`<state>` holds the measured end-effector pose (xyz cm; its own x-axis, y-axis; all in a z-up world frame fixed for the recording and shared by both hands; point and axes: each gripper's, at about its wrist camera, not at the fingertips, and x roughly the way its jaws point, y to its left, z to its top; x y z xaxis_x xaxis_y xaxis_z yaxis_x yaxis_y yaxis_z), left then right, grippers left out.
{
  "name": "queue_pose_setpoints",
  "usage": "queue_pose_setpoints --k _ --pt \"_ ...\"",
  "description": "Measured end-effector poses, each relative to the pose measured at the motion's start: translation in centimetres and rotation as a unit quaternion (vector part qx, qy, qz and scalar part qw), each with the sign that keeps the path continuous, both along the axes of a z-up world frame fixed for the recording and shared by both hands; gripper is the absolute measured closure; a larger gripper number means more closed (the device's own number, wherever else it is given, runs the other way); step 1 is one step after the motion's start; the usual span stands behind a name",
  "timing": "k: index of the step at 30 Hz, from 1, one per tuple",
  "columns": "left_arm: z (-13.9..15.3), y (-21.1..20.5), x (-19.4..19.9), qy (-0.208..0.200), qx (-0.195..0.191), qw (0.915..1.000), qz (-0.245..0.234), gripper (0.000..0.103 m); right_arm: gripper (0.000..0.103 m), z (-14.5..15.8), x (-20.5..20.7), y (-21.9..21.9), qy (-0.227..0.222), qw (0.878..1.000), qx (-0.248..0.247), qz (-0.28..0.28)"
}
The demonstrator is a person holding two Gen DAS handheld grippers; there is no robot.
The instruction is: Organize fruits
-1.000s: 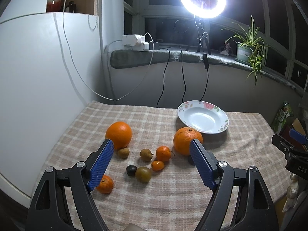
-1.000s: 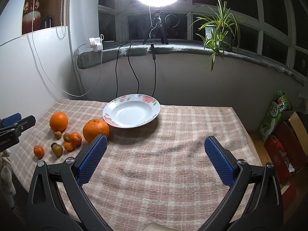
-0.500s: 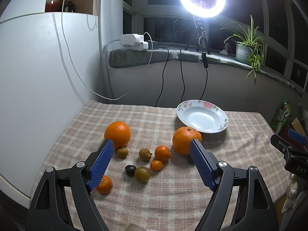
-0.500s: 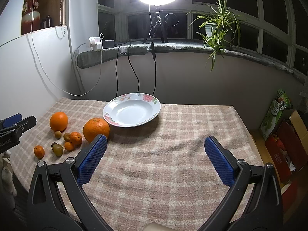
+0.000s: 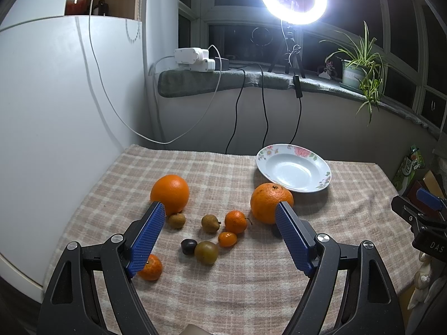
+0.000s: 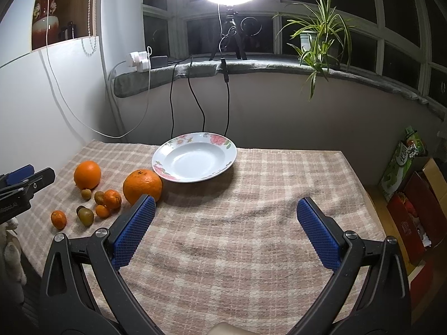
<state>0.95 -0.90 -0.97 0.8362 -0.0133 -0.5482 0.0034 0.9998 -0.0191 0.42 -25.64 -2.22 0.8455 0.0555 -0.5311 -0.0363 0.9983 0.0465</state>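
Fruit loose on table, both tools released

Left tool (image 5: 220,217) and right tool (image 6: 226,212) hover spread, grasping nothing. Oranges (image 5: 169,193), tangerines (image 5: 235,221) and small fruits lie near the table's left edge; floral plate (image 6: 167,177) at rear edge

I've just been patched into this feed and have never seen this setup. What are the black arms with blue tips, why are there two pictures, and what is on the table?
There is no robot. A person holds a two-finger gripper in each hand, and each gripper carries a fisheye camera looking forward along its fingers. One picture comes from the left gripper, the other from the right gripper. The blue tips are their grip pads. Both grippers are open and hold nothing.

On the checked cloth stands an empty flowered plate. Beside it lies a large orange, with a second large orange further left. Between them are small fruits: small orange ones, brownish ones and one dark one. The left gripper faces this fruit group; the right gripper faces bare cloth near the plate.
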Motion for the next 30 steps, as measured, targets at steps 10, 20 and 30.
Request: queue_pose_setpoints --k 10,20,30 --pt "-0.5 -0.1 0.5 0.006 -0.003 1.0000 -0.003 0.022 0.000 -0.3 0.5 0.3 0.008 1.000 0.003 0.007" --pt "-1.2 0.2 1.6 0.018 -0.008 0.9998 -0.009 0.022 0.000 -1.1 1.8 0.8 0.021 0.999 0.012 0.022" --pt "-2.3 0.9 3.1 0.042 -0.036 0.9977 -0.040 0.022 0.006 -2.4 4.3 1.6 0.053 0.996 0.040 0.063"
